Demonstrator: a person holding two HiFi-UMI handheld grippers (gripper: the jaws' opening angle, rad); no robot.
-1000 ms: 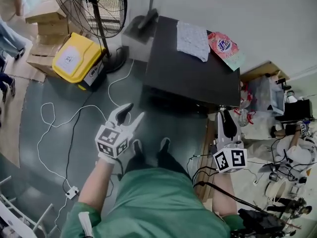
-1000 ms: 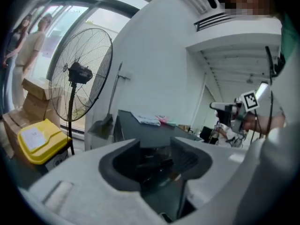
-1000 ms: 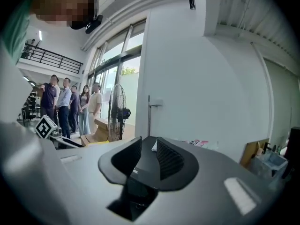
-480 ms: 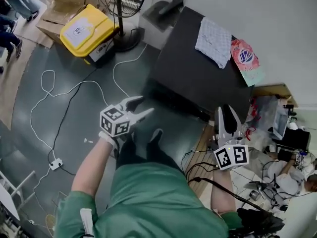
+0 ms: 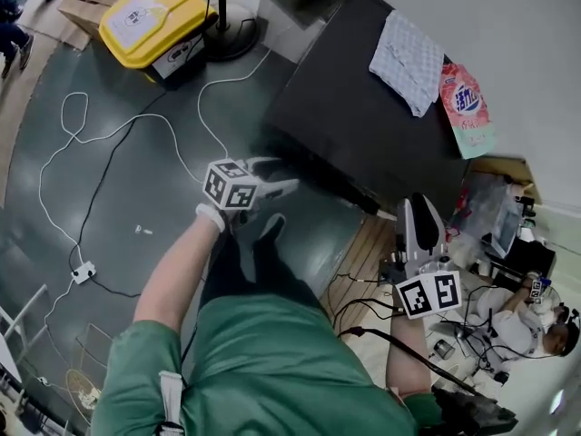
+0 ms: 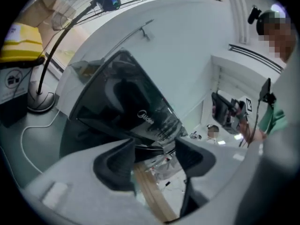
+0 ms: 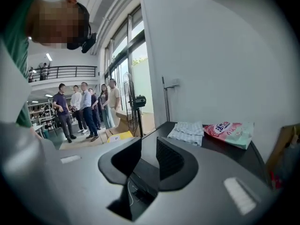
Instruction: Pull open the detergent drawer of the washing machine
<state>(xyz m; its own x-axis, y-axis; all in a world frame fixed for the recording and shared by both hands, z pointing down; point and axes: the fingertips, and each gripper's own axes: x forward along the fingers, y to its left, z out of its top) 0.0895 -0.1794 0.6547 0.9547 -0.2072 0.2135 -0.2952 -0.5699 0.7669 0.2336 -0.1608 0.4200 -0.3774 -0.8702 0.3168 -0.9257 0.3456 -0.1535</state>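
Note:
The black washing machine (image 5: pixel 363 125) stands against the wall with a checked cloth (image 5: pixel 408 48) and a pink detergent bag (image 5: pixel 466 107) on its top. My left gripper (image 5: pixel 283 176) hangs low before its front face. Its jaws have just been opening and stand wide apart, empty (image 6: pixel 154 161). Beyond them is the dark front panel (image 6: pixel 117 97) with a logo; I cannot pick out the drawer. My right gripper (image 5: pixel 416 209) is off the machine's right front corner. Its jaws (image 7: pixel 149 161) are a narrow gap apart, holding nothing, and point across the machine's top (image 7: pixel 234 150).
A yellow bin (image 5: pixel 150 16) and a fan base (image 5: pixel 231 34) stand left of the machine. A white cable (image 5: pixel 109 134) runs over the floor to a power strip (image 5: pixel 82 272). Clutter (image 5: pixel 495 225) lies right of the machine. People (image 7: pixel 84 109) stand far off.
My left gripper has dropped toward the machine's front and rolled, its jaws spreading wider. The right gripper has sunk a little beside the machine's corner. The head view has shifted.

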